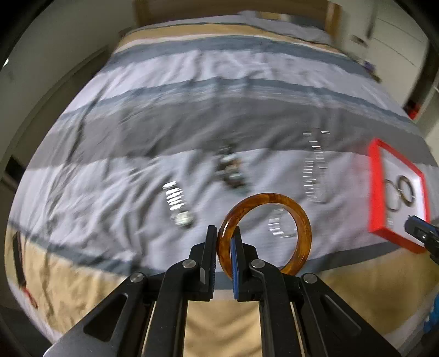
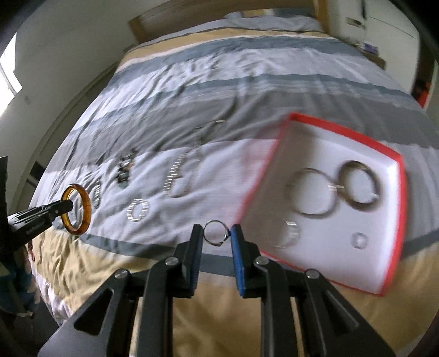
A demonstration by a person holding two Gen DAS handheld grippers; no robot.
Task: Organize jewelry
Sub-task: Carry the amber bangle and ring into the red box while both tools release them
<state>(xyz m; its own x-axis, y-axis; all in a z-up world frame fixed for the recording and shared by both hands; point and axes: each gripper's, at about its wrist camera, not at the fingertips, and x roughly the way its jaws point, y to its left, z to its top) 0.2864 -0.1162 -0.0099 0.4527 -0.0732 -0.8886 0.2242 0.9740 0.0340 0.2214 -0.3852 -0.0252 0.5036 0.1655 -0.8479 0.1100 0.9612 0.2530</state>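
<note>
We hold amber bangle [image 1: 264,233] pinched in left gripper [image 1: 225,247], silver ring [image 2: 216,233] pinched in right gripper [image 2: 216,244]. Red-rimmed tray [image 2: 395,156] near bed's right edge holds two bangles, two rings; several bracelets left on striped duvet [image 1: 192,96].

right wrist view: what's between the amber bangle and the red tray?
On the bedspread: amber bangle, a small sparkly ring, a loose bracelet, then red tray.

A wide bed [image 2: 192,82] filled the room, its rumpled cover striped in grey, white and tan, with a wooden headboard [image 2: 219,13] at the far edge and pale wardrobe doors [image 2: 389,30] beyond the far right corner.
</note>
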